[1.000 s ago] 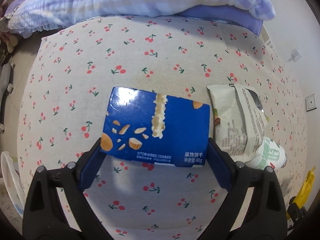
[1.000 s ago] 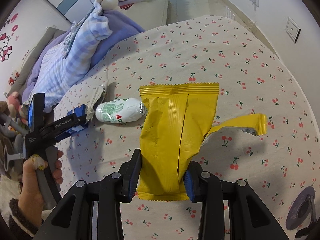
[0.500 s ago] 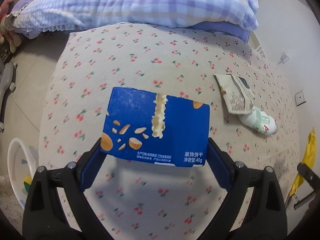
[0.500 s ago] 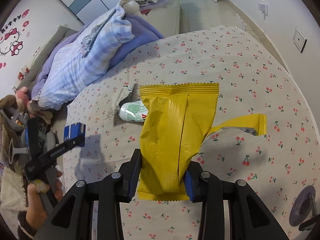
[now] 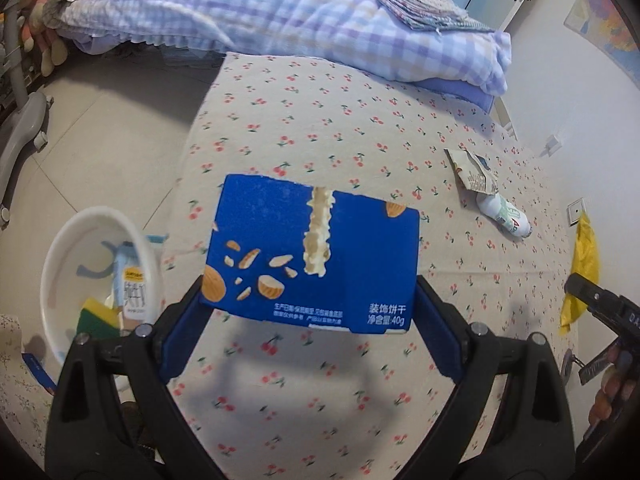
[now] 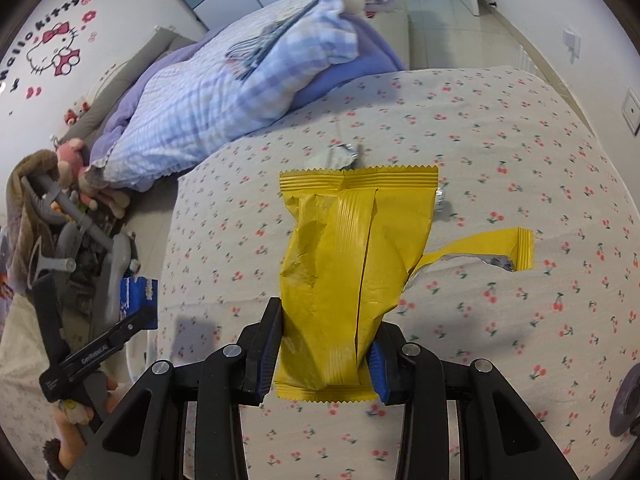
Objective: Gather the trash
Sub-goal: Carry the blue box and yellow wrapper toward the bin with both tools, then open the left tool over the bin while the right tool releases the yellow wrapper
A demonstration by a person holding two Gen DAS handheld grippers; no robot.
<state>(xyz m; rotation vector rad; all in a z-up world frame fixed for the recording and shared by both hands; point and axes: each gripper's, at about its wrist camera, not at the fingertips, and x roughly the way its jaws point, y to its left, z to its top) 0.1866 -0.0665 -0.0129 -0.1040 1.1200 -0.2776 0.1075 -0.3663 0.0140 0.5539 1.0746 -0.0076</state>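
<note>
My left gripper (image 5: pixel 308 312) is shut on a flat blue biscuit box (image 5: pixel 316 252), held in the air above the left edge of the cherry-print bed (image 5: pixel 320 128). In the right wrist view my right gripper (image 6: pixel 326 354) is shut on a crumpled yellow snack wrapper (image 6: pixel 352 264) with a torn strip (image 6: pixel 500 246) hanging to its right. A white bin (image 5: pixel 60 280) with several pieces of trash inside stands on the floor left of the bed. A torn paper packet (image 5: pixel 474 172) and a small white bottle (image 5: pixel 506 218) lie on the bed at the right.
A plaid quilt (image 5: pixel 280 16) is heaped at the head of the bed. Grey tiled floor (image 5: pixel 100 140) runs along the bed's left side, with a grey wheeled frame (image 5: pixel 20 120) and soft toys (image 6: pixel 76 168) at its edge. The other gripper (image 6: pixel 92 352) shows lower left in the right wrist view.
Both grippers have lifted and drawn back toward the bed's left edge with their loads. The white bin and floor have come into the left wrist view, and the packet and bottle look smaller.
</note>
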